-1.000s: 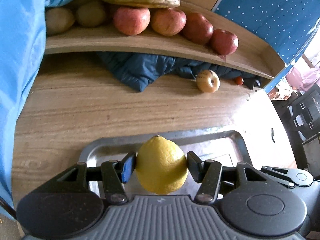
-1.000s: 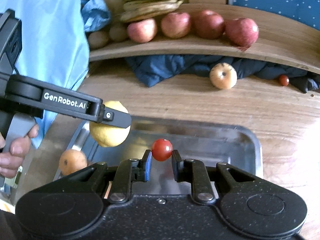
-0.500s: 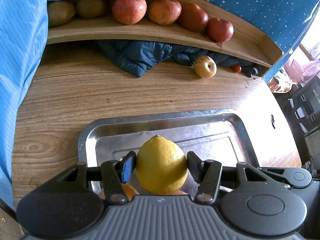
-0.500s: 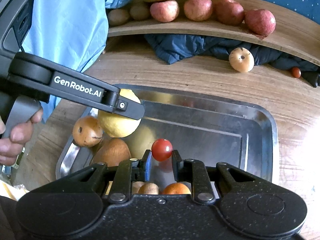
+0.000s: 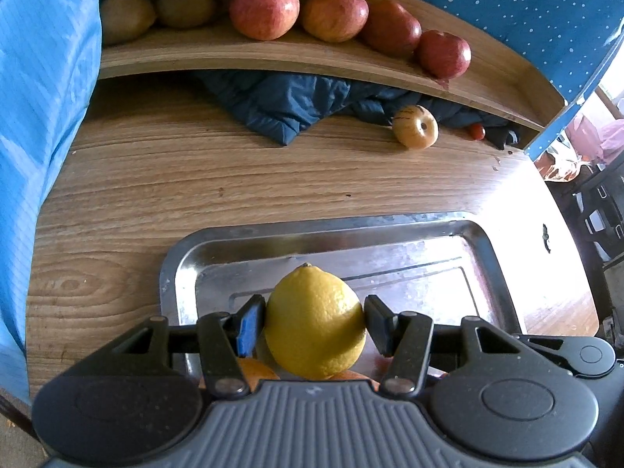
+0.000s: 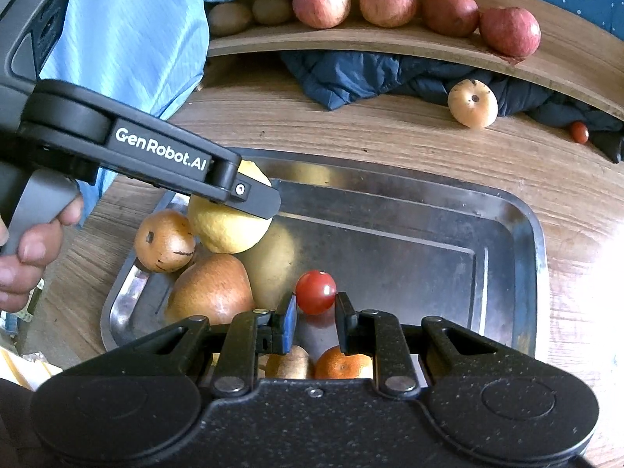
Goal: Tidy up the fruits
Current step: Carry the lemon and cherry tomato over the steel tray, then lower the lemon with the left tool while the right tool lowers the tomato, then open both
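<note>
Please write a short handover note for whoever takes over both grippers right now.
Left gripper: shut on the yellow lemon, held over the metal tray's left part.
Right gripper: shut on the small red cherry tomato, above the tray's near middle.
In the tray: two brown-orange pears, a small mandarin, other fruit partly hidden.
On the shelf: four red apples, kiwis and bananas.
Left: both held fruits; a pale round fruit and another small tomato lie loose on the wooden table.
</note>
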Demonstrator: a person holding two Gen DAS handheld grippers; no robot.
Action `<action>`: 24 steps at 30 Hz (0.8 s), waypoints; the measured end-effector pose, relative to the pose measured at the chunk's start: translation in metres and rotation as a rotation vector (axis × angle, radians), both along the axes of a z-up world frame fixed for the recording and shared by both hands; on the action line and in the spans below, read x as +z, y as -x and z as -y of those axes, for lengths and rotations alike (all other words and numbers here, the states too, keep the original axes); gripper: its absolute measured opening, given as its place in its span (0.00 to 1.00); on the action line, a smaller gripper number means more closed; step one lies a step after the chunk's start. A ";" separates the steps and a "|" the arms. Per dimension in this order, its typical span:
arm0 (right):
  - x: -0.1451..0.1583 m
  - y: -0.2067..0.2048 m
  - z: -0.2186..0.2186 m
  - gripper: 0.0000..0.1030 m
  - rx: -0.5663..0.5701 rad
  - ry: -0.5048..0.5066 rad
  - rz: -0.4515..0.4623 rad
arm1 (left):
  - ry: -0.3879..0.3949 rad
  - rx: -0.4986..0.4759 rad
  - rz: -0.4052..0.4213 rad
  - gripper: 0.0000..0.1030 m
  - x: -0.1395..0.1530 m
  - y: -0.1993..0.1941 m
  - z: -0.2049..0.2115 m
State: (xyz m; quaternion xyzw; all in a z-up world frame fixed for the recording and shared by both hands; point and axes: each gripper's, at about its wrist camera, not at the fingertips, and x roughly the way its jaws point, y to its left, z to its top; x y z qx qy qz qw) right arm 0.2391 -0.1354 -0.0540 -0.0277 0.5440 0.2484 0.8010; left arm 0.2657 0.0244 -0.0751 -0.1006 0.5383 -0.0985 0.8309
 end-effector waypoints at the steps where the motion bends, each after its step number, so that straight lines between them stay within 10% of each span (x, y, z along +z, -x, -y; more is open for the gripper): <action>1: 0.000 0.000 0.000 0.22 0.000 0.000 0.000 | -0.001 0.001 -0.001 0.58 0.000 0.000 0.000; 24: 0.009 0.001 0.002 0.32 -0.008 0.010 0.020 | 0.000 0.029 0.020 0.62 0.008 0.011 -0.006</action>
